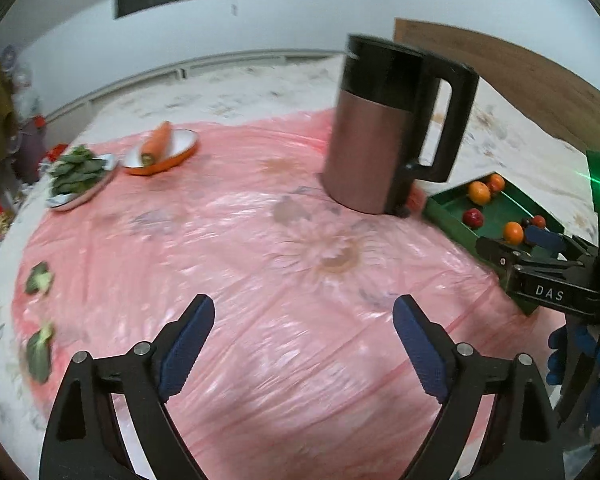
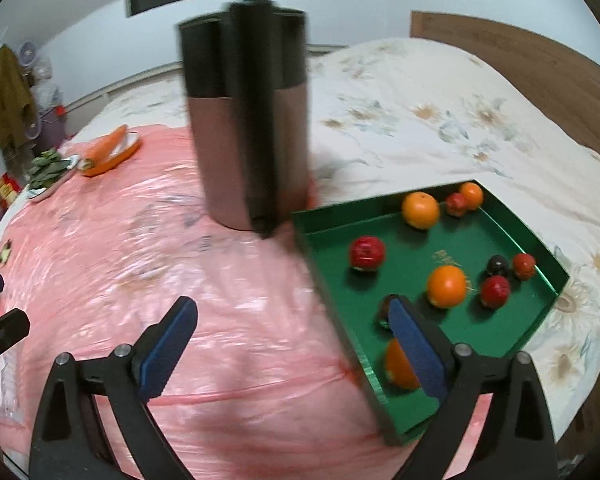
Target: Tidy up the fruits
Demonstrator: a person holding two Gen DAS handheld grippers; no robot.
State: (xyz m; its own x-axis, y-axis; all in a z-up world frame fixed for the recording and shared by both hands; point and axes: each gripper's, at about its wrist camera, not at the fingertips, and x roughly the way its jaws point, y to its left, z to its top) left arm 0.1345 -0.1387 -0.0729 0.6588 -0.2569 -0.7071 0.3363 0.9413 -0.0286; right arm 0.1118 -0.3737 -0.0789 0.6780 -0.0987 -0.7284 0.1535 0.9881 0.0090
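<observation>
A green tray (image 2: 324,220) lies on the bed at the right and holds several fruits: oranges (image 2: 446,286), a red apple (image 2: 367,253), small red fruits (image 2: 495,291) and a dark one (image 2: 497,265). The tray also shows in the left wrist view (image 1: 444,210). A red fruit (image 1: 415,200) lies outside the tray, behind the kettle. My right gripper (image 2: 292,330) is open and empty, its right finger over the tray's near corner. My left gripper (image 1: 304,330) is open and empty above the pink sheet (image 1: 260,260).
A copper and black kettle (image 1: 376,132) stands on the pink sheet next to the tray. An orange plate with a carrot (image 1: 158,144) and a plate of green leaves (image 1: 78,170) sit at the far left. Broccoli pieces (image 1: 39,278) lie at the left edge. A wooden headboard (image 2: 540,64) is behind.
</observation>
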